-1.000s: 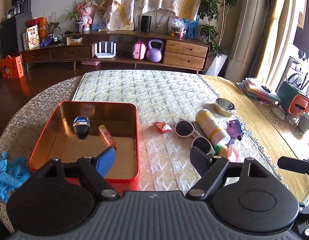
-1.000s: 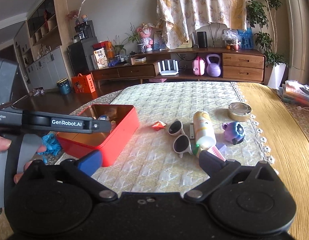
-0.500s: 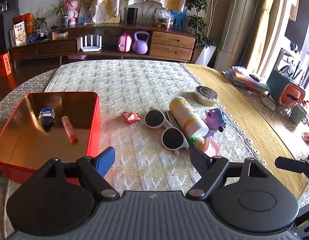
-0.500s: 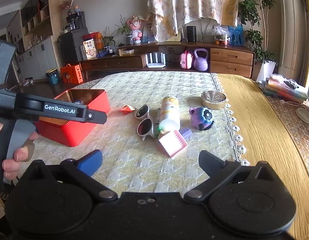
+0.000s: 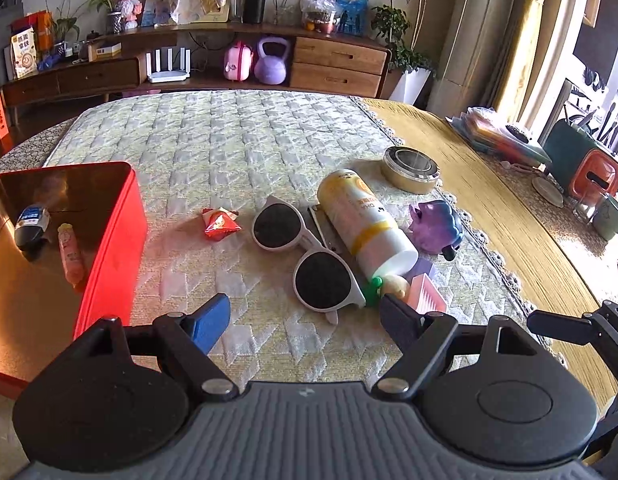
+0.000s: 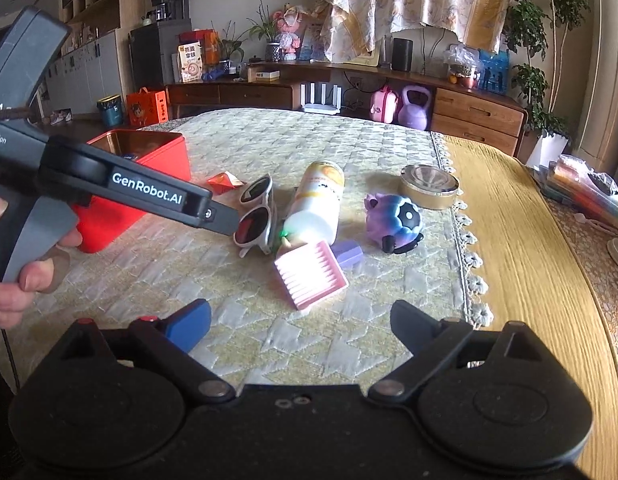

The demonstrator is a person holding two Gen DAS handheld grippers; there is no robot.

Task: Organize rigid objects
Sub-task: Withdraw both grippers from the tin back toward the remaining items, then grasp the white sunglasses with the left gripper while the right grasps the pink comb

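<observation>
Sunglasses (image 5: pixel 305 258) lie touching bottle (image 5: pixel 365 222), red tin (image 5: pixel 109 240) nearby.

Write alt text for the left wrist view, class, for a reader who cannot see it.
An open left gripper hovers over a quilted table, pointed at white sunglasses lying against a toppled yellow bottle. A red tin at left holds two small items; a red packet, purple toy and round tin lie nearby.
</observation>
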